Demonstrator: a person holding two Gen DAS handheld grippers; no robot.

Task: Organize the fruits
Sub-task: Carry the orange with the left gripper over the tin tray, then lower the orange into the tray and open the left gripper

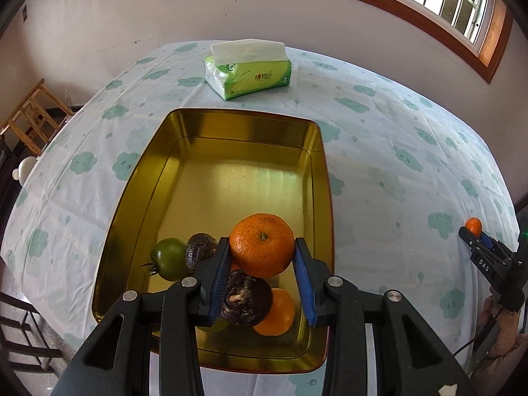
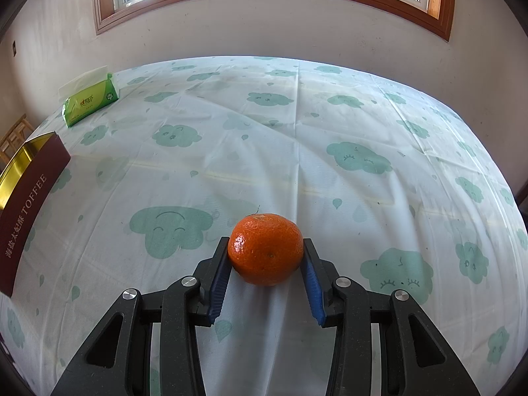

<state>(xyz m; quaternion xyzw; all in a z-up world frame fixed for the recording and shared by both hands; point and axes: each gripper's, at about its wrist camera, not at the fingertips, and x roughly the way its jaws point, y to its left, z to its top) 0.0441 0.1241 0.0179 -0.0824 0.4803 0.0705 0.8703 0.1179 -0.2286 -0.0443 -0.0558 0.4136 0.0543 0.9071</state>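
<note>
- Gripping a mandarin (image 1: 261,245) between its blue pads (image 1: 220,280), the left claw (image 1: 262,247) holds the fruit above the near end of a gold tin (image 1: 231,132) standing on the counter (image 1: 396,151).
- Inside the tin, below that claw, lie a green tomato (image 1: 170,259), two dark brown fruits (image 1: 246,302) and another orange (image 1: 279,313); the two nearest ones touch each other.
- The right claw (image 2: 265,250) is clenched on a second mandarin (image 2: 265,249), which sits low over the cloud-print cloth (image 2: 297,151); whether it rests on the cloth cannot be told. In the left wrist view this claw (image 1: 472,231) shows at the far right, well apart from the tin, with "DAS" in white letters on its black body.
- The tin's maroon outer wall (image 2: 29,211) reads "TOFFEE" after a row of Chinese characters.
- A green tissue pack (image 1: 247,74) with a red logo lies beyond the tin's far end, white sheets sticking up from its top.
</note>
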